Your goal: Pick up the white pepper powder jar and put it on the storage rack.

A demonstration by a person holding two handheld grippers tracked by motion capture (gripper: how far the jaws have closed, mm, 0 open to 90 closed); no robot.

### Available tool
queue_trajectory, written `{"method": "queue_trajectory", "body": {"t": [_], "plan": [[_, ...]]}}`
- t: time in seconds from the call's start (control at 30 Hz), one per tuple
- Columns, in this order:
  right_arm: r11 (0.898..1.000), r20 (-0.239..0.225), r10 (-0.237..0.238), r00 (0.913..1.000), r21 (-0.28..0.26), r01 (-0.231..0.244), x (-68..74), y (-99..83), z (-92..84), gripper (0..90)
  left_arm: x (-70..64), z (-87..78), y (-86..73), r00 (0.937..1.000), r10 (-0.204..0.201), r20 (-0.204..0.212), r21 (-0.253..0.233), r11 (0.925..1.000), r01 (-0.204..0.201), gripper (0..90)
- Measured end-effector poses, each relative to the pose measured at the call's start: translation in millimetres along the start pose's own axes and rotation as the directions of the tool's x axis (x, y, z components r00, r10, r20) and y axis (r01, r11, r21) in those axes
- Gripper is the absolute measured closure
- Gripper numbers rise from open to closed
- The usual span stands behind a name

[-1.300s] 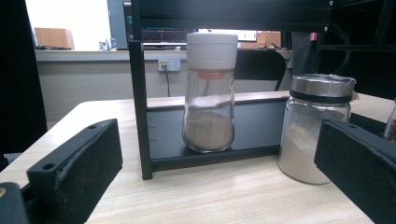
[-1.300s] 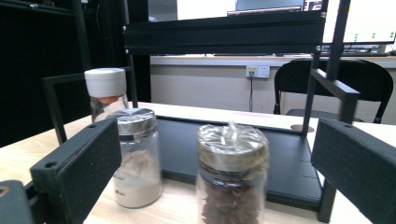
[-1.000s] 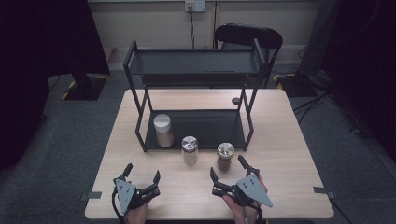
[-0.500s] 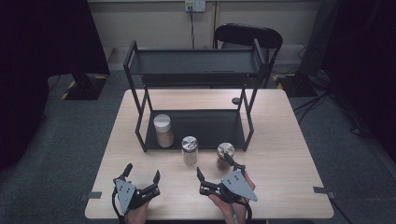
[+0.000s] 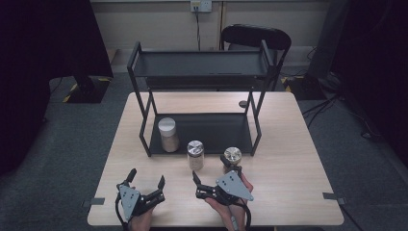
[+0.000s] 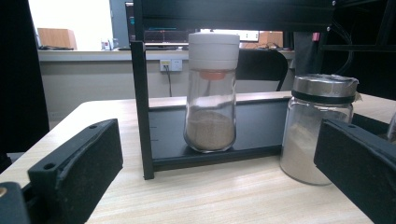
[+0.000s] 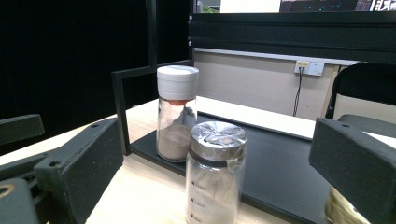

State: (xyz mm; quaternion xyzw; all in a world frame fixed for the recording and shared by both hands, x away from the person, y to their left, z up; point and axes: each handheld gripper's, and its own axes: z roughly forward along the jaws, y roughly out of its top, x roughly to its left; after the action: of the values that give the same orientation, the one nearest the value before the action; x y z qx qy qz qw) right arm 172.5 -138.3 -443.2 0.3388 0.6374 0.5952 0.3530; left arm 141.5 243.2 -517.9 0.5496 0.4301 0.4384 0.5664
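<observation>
A white-lidded jar (image 5: 168,134) of brown powder stands on the lower shelf of a black rack (image 5: 202,126). On the table in front of the rack stand a silver-lidded jar (image 5: 195,154) of pale powder and a third metal-lidded jar (image 5: 232,156). My left gripper (image 5: 145,178) rests open near the front edge, facing the white-lidded jar (image 6: 211,93) and the silver-lidded jar (image 6: 320,126). My right gripper (image 5: 210,168) is open and angled left, with one jaw beside the third jar. Its view shows the silver-lidded jar (image 7: 215,177) between the jaws, farther off.
The rack's upper shelf (image 5: 199,63) is bare. A small dark round object (image 5: 243,103) lies on the table behind the rack. A black chair (image 5: 255,36) stands beyond the far edge. Tape strips (image 5: 332,196) mark the table's front corners.
My right gripper has turned to the left and shifted left, so it now faces the silver-lidded jar. The left gripper and the jars have not moved.
</observation>
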Motion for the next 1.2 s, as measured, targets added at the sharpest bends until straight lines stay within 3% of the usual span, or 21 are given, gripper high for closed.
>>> {"method": "queue_trajectory", "body": {"t": [0.2, 0.77, 1.2], "plan": [[1.000, -0.002, 0.013, 0.9999, 0.010, -0.013, 1.0, 1.2, 7.0, 1.7, -0.3, 0.0, 0.0, 1.0000, 0.000, -0.002, 0.000, 1.0000, 0.000, 0.6], [0.999, -0.023, -0.043, 0.9988, 0.016, 0.043, 8.5, 23.2, 30.7, 2.0, -0.6, 0.5, 1.1, 1.0000, -0.001, -0.005, 0.006, 1.0000, 0.002, 1.1], [0.995, -0.028, -0.049, 0.9984, 0.080, 0.051, 11.0, 25.1, 53.3, 2.4, -1.3, 0.4, 0.7, 1.0000, -0.002, -0.008, 0.004, 1.0000, 0.002, 1.2]]}}
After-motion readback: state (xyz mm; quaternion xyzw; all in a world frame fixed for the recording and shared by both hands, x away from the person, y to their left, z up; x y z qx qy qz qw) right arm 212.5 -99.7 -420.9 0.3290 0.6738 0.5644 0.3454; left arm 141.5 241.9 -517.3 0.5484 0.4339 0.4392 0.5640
